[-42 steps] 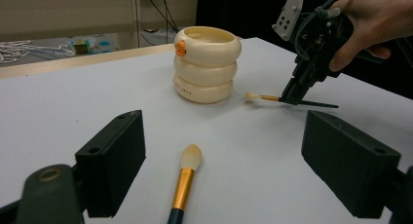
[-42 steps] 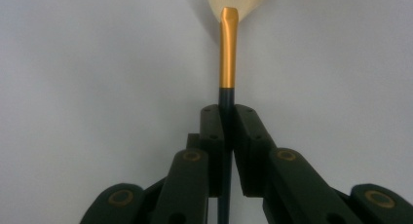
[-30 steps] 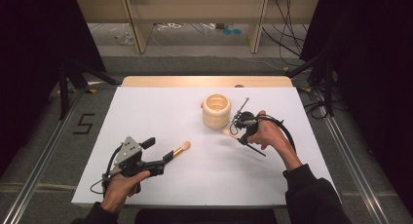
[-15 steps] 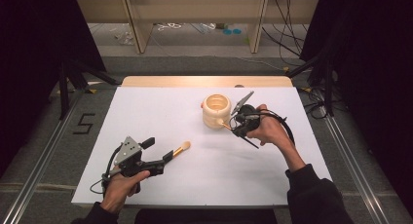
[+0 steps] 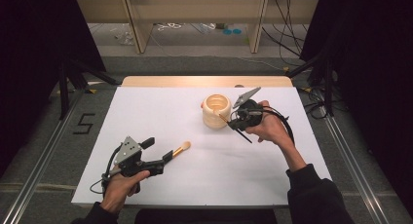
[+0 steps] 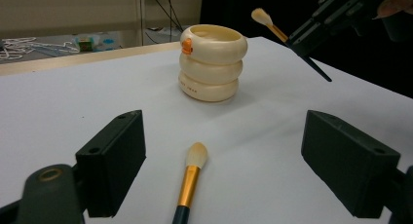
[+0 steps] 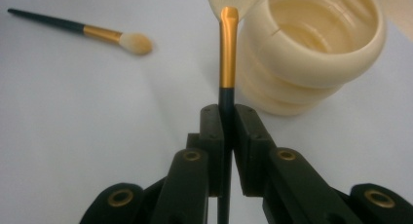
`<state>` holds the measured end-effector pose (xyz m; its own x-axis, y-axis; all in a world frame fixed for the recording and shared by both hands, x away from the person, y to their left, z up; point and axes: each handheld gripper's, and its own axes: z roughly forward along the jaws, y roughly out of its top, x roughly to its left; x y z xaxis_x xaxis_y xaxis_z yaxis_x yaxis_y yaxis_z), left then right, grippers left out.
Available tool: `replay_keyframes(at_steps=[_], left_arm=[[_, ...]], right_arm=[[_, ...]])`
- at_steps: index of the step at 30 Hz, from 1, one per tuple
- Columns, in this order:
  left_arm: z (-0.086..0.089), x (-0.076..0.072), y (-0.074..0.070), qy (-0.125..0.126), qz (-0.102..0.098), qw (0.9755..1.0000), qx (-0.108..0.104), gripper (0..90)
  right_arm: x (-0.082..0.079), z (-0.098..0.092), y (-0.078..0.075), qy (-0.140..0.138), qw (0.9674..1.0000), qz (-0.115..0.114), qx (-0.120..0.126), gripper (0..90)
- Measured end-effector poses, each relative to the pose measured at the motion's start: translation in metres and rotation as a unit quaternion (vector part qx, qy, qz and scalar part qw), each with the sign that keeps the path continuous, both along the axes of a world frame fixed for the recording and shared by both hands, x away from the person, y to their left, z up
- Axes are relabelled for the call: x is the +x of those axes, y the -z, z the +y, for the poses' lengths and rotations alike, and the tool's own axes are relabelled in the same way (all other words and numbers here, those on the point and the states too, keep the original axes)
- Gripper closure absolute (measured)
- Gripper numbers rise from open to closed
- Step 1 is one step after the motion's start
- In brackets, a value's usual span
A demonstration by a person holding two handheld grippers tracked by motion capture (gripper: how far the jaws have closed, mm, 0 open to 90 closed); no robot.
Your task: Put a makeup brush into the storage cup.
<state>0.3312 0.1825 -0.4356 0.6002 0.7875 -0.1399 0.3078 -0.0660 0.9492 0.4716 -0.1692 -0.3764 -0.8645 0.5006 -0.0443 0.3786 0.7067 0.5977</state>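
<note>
Right claw (image 7: 221, 121) clamped tight on a makeup brush (image 7: 227, 53), dark handle between the pads, gold ferrule and bristle head sticking out past them, lifted off the counter (image 5: 160, 112) just beside the rim of the cream ringed holder (image 5: 216, 110). Holder stands upright on the white counter. Left claw (image 6: 221, 170) wide, holding nothing, low over the counter. Second brush (image 6: 191, 177) lies flat between its spread jaws, not touched by the pads, bristles pointing toward the holder, well apart from it.
</note>
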Motion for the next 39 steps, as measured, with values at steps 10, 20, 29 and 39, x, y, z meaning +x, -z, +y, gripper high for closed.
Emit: replay_keyframes(at_steps=[10, 20, 29, 39], left_arm=[[0.001, 0.001, 0.0, 0.0, 0.002, 1.0, 0.002, 16.0], [0.001, 0.001, 0.001, -0.002, 0.003, 1.0, 0.0, 16.0], [0.001, 0.001, 0.0, -0.002, 0.003, 1.0, -0.001, 16.1], [0.002, 0.002, 0.0, -0.003, 0.003, 1.0, 0.001, 16.1]], right_arm=[[0.004, -0.001, -0.009, 0.031, 0.9969, -0.035, 0.064, 83.2], [0.016, -0.004, -0.014, 0.058, 0.9816, -0.076, 0.165, 83.1], [0.02, -0.002, -0.021, 0.072, 0.9696, -0.103, 0.21, 83.2], [0.033, -0.001, -0.022, 0.085, 0.957, -0.123, 0.249, 83.1]])
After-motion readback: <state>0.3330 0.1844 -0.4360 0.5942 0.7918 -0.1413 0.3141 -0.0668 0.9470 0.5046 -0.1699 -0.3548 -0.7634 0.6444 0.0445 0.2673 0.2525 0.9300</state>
